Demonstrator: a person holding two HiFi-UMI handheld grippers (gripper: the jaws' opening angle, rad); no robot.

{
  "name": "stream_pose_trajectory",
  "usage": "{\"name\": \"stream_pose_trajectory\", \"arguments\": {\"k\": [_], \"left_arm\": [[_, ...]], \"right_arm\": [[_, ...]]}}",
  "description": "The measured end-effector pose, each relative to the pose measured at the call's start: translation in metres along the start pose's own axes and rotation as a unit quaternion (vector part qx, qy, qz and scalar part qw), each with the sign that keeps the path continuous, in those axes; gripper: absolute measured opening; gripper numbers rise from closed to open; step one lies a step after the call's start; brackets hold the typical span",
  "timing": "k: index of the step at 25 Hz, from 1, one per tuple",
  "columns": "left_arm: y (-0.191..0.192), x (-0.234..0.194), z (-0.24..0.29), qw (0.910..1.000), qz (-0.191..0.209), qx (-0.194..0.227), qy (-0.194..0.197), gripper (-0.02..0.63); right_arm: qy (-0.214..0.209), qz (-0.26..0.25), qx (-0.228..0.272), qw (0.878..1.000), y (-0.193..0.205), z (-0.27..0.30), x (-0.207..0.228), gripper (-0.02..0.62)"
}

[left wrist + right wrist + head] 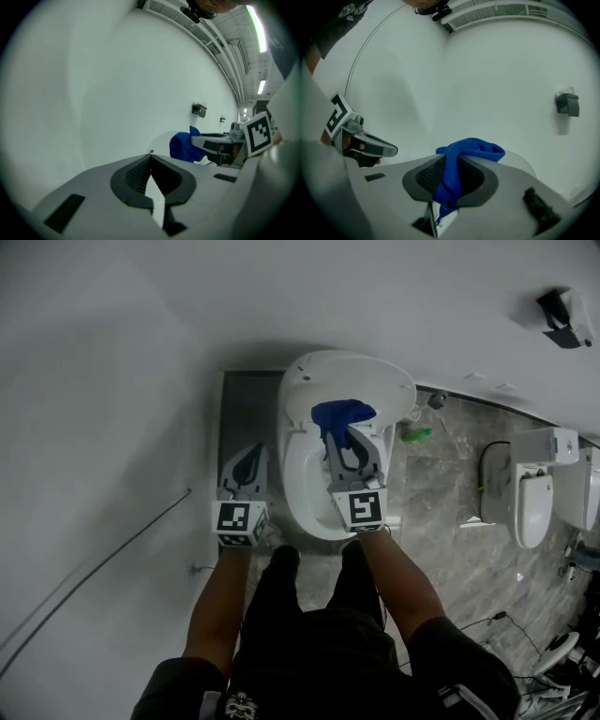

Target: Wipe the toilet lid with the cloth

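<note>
White wall | rounded glossy toilet lid (380, 381) | crumpled blue cloth (342, 413), right gripper (345, 439)

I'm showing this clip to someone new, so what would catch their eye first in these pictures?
The bright blue cloth, pinched in the right gripper, stands out against the white toilet lid at the middle. Left of the toilet the left gripper hangs shut and empty; a second toilet stands far right.
</note>
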State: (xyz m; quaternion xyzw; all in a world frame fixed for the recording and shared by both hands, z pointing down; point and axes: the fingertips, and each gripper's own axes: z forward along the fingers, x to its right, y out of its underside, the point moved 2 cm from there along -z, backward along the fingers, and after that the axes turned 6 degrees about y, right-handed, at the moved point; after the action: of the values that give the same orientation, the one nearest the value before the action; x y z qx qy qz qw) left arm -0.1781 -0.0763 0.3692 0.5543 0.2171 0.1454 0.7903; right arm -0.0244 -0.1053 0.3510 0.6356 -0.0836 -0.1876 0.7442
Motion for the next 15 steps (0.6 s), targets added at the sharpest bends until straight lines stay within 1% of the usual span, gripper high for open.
{"name": "stream_pose_trajectory", "arguments": {"k": [3,6,10,15], "left_arm": [[-0.003,-0.014,0.030,0.9999,0.004,0.011,0.005,0.011],[-0.002,-0.019,0.057,0.9997,0.010,0.015,0.014,0.011],[0.008,-0.025,0.085,0.9998,0.006,0.007,0.016,0.011],[0.017,-0.033,0.106,0.9998,0.005,-0.001,0.018,0.011]], "right_arm": [[0.006,-0.007,0.008,1.000,0.011,0.033,0.009,0.075],[0.006,-0.008,0.007,1.000,0.021,0.060,0.014,0.075],[0.012,0.007,-0.011,1.000,0.034,0.097,0.021,0.075],[0.036,0.014,-0.035,0.999,0.040,0.131,0.034,0.075]]}}
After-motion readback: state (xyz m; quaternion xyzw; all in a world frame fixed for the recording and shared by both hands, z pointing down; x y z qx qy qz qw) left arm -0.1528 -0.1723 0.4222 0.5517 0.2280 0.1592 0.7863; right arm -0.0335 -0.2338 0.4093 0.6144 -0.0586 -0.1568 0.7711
